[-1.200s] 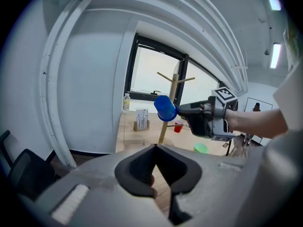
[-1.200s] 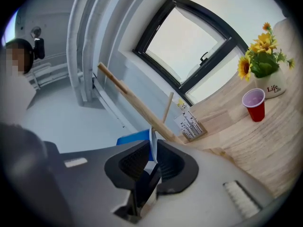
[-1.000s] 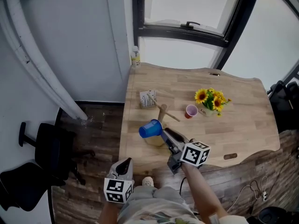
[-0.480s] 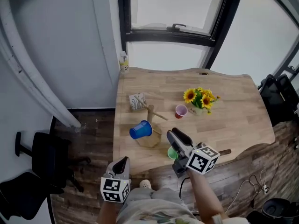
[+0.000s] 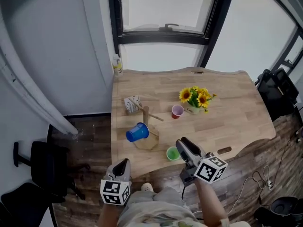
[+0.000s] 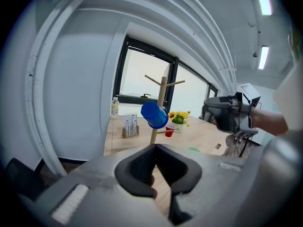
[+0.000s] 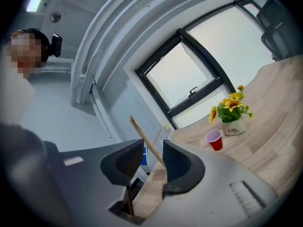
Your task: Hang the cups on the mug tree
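The blue cup (image 5: 137,132) hangs tilted on a left-hand peg of the mug tree (image 5: 146,113), which stands near the left end of the counter (image 5: 227,117). Another peg sticks out bare to the right. The green cup (image 5: 173,153) stands upright just right of the tree's base, by the near edge. The red cup (image 5: 177,111) stands farther back, just left of the sunflower pot (image 5: 193,107).

The right gripper (image 7: 152,148) hovers just beside the green cup. Its jaws have just been opening and stand released with nothing between them; only a peg of the tree shows through the gap. The left gripper (image 6: 155,148) hangs off the near edge, left of the tree, with its jaws clenched together and empty.

The counter is pale wood with a wavy outline and stands against a large dark-framed window (image 5: 163,8). A card holder (image 5: 132,104) sits behind and left of the tree, and a small bottle (image 5: 116,65) stands in the far left corner. The floor (image 5: 90,141) is dark planks. A black office chair (image 5: 42,160) stands to the left below a white wall, and cables (image 5: 258,190) lie at the right.
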Action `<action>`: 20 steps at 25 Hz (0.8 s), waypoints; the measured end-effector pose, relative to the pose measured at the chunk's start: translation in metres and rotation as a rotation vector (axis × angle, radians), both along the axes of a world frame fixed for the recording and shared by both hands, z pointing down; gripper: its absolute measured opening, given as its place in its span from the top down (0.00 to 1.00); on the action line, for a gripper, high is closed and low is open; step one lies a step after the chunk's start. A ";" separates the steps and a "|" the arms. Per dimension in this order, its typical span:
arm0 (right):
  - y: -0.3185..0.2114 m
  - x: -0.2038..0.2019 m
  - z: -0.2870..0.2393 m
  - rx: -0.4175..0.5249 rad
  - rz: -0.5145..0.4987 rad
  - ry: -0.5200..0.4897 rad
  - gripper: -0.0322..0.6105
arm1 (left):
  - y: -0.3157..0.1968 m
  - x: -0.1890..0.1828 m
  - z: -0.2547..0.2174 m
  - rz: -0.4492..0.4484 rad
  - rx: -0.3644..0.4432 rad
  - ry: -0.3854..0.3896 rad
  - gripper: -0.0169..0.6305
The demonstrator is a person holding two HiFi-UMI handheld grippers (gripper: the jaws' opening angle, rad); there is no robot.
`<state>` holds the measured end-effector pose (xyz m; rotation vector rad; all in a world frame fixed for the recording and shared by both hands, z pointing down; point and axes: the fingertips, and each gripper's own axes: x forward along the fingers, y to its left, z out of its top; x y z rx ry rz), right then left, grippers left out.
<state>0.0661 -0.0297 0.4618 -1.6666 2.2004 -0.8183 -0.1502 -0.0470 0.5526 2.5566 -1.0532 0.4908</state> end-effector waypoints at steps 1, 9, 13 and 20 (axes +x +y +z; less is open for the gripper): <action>0.003 0.001 0.002 -0.005 0.004 0.006 0.77 | -0.001 0.000 0.000 0.004 0.000 0.000 0.97; 0.024 0.004 0.024 -0.065 0.005 0.038 0.77 | -0.002 0.008 0.002 0.035 -0.004 0.007 0.97; 0.036 -0.008 0.037 -0.117 -0.054 0.137 0.77 | 0.003 0.013 0.003 0.051 -0.009 0.012 0.97; 0.049 -0.026 0.068 -0.219 -0.165 0.423 0.73 | 0.007 0.015 0.010 0.056 -0.036 0.012 0.97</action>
